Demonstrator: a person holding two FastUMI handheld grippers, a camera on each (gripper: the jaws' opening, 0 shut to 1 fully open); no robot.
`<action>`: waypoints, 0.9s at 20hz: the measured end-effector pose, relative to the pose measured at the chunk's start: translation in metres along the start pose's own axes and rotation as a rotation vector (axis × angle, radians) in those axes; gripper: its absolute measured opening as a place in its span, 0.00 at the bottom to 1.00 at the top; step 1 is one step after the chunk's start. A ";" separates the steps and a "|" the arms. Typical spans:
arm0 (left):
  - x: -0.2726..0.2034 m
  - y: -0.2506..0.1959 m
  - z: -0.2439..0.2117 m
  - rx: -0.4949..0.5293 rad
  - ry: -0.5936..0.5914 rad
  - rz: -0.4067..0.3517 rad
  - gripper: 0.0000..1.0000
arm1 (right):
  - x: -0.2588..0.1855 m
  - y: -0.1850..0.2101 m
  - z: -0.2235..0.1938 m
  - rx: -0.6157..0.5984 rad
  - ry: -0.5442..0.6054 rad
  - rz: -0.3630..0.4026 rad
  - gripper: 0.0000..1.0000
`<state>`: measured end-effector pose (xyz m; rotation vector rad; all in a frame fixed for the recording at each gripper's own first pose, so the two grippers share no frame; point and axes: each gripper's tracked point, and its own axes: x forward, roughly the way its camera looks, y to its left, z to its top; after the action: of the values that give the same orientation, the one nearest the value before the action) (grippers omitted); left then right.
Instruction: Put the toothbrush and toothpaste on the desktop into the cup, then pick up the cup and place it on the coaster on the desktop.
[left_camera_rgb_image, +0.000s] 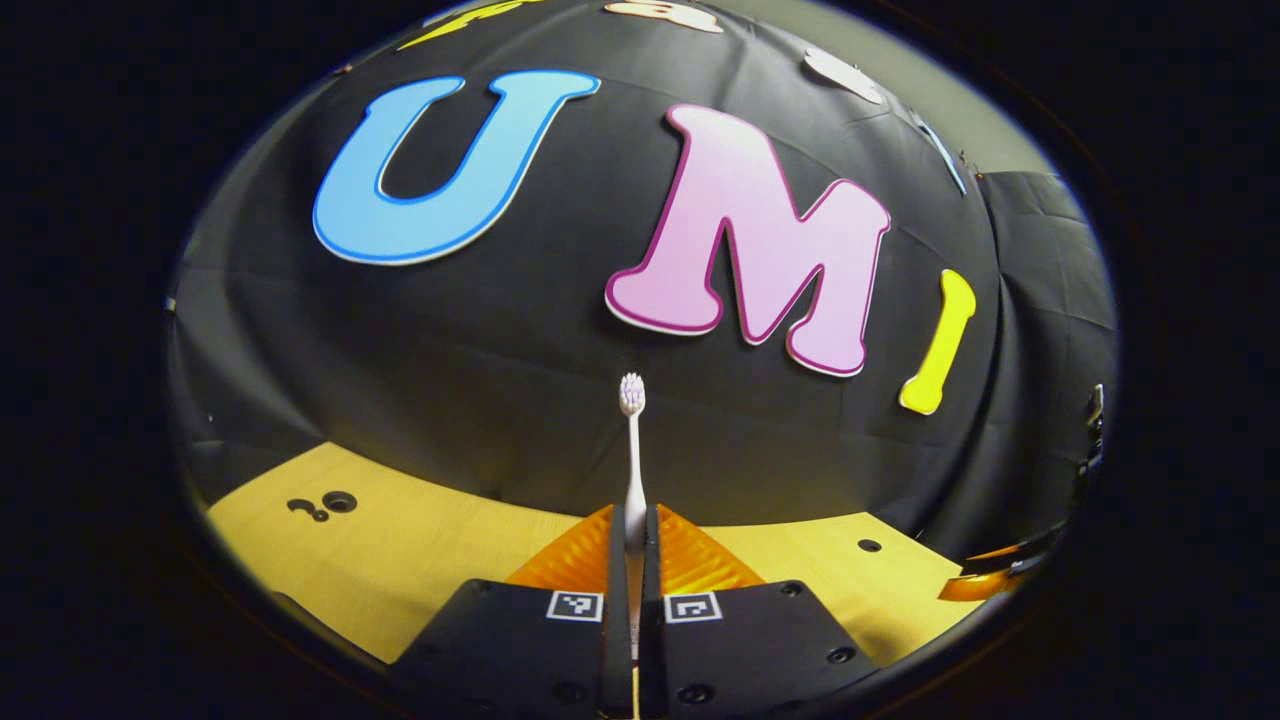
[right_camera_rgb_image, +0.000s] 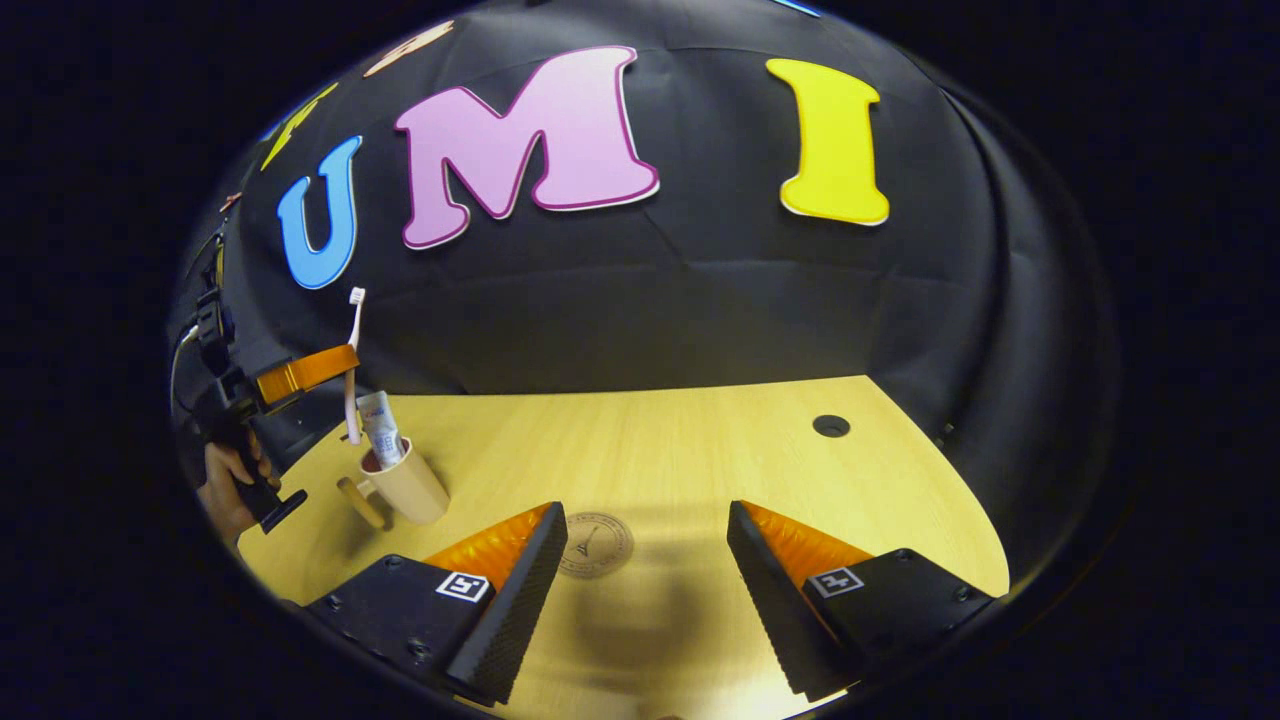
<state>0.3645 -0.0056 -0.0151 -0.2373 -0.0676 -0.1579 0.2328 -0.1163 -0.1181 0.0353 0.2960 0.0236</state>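
My left jaws were clamped on the slim white toothbrush, both fingers pressing its handle. In the left gripper view the brush stood out straight ahead of me, bristle head up against the black cloth wall, with the pale wood tabletop below.

From the right gripper view the same left jaws hung at the far left, held in a person's hand. The toothbrush ran near upright through the grip, head on top, lower end just above the mouth of the beige mug-shaped cup with a handle. I could not tell whether the tip had crossed the rim. The small white toothpaste tube already stood in the cup, leaning a little and poking out of the top. The cup sat on the tabletop, not on the round tan printed coaster.

My right jaws were spread wide and empty, low over the tabletop. The coaster lay just ahead between the two fingers, nearer the left one. The cup stood to the left of that coaster, close by.

Judgement: the coming move turns on the brush's long axis staying vertical over the cup mouth, beside the tube, so a straight descent and release should seat it. The left jaws own that. For the later lift the right jaws look free; the cup's handle faces the camera side.
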 end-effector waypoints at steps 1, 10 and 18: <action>0.004 0.002 -0.005 -0.003 -0.010 0.003 0.08 | -0.003 -0.008 -0.002 -0.007 0.004 -0.014 0.99; 0.003 0.002 -0.044 0.041 0.022 -0.038 0.23 | -0.010 -0.039 -0.026 0.008 0.051 -0.092 0.99; -0.042 0.001 -0.054 0.084 0.165 -0.020 0.98 | -0.014 -0.035 -0.028 0.030 0.056 -0.083 0.98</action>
<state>0.3258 -0.0115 -0.0712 -0.1394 0.0870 -0.1940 0.2121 -0.1512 -0.1424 0.0524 0.3534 -0.0619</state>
